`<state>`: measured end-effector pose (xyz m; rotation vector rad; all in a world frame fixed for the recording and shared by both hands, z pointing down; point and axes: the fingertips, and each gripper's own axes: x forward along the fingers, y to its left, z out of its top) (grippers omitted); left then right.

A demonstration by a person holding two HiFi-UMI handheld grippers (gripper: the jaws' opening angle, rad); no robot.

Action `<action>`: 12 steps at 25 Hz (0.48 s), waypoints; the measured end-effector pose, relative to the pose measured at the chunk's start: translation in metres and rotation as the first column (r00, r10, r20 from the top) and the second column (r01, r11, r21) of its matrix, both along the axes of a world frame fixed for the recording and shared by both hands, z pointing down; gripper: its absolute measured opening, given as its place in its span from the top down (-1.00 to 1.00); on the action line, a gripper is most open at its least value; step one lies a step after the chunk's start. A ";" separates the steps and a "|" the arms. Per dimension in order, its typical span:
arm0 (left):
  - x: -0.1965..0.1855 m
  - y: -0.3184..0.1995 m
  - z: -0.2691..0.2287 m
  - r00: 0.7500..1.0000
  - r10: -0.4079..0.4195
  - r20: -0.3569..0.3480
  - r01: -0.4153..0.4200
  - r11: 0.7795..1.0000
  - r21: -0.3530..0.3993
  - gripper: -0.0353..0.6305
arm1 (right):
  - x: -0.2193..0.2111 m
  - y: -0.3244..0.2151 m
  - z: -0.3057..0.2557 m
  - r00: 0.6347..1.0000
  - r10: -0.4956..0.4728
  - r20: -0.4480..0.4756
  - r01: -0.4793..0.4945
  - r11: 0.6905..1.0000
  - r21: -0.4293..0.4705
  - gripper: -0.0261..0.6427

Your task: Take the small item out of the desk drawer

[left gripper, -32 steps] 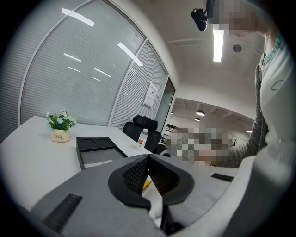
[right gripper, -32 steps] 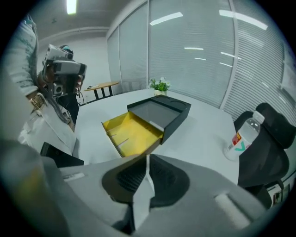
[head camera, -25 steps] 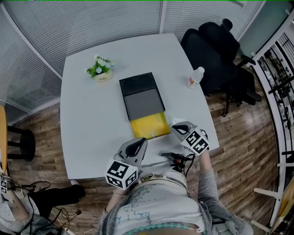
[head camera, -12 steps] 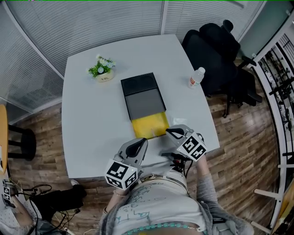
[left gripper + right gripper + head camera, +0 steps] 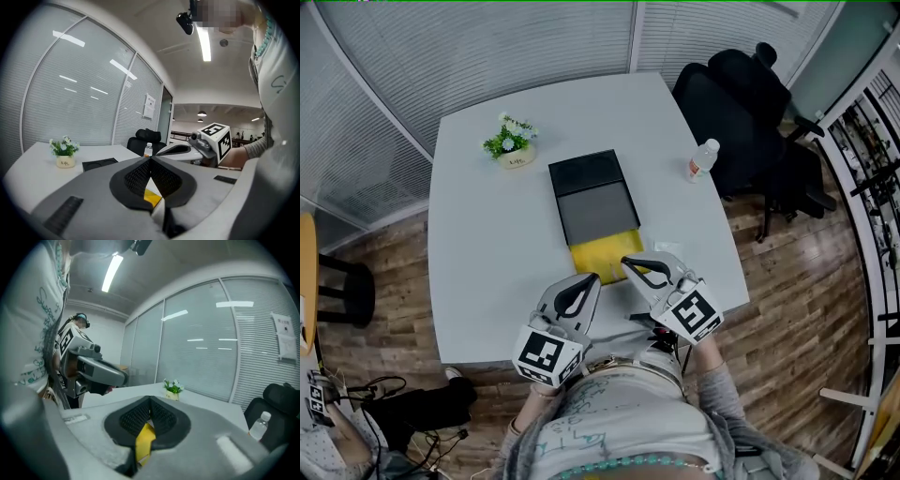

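A black and grey drawer unit [image 5: 592, 202] lies on the white table [image 5: 487, 234], its yellow drawer [image 5: 598, 255] pulled out toward me. My right gripper [image 5: 625, 262] hovers over the drawer's front right corner, jaws shut [image 5: 150, 401]. A yellow strip [image 5: 144, 441] shows in the slit under its pads; I cannot tell whether it is a held item or the drawer below. My left gripper [image 5: 592, 278] hangs just in front of the drawer's front left, shut [image 5: 150, 161], with yellow drawer visible beneath it. No small item can be made out in the drawer.
A potted plant [image 5: 512, 142] stands at the table's far left and a water bottle [image 5: 700, 159] at its right edge. A black office chair [image 5: 741, 94] sits beyond the right corner. Glass walls with blinds surround the table.
My right gripper has risen and swung left, from beside the drawer's right front to over its front right corner. The left gripper has lifted slightly.
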<state>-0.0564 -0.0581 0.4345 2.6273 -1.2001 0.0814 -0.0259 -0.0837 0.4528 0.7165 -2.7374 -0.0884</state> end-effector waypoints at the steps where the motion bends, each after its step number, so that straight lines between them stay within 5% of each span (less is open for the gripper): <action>1: -0.001 -0.002 -0.005 1.000 -0.005 0.008 0.004 1.000 0.020 0.90 | -0.003 0.001 -0.008 1.000 -0.006 0.011 0.005 1.000 0.011 0.91; 12: -0.015 -0.015 -0.059 0.997 -0.075 -0.036 0.080 0.978 0.191 0.90 | -0.026 0.014 -0.069 0.990 -0.017 0.139 -0.006 0.986 0.164 0.91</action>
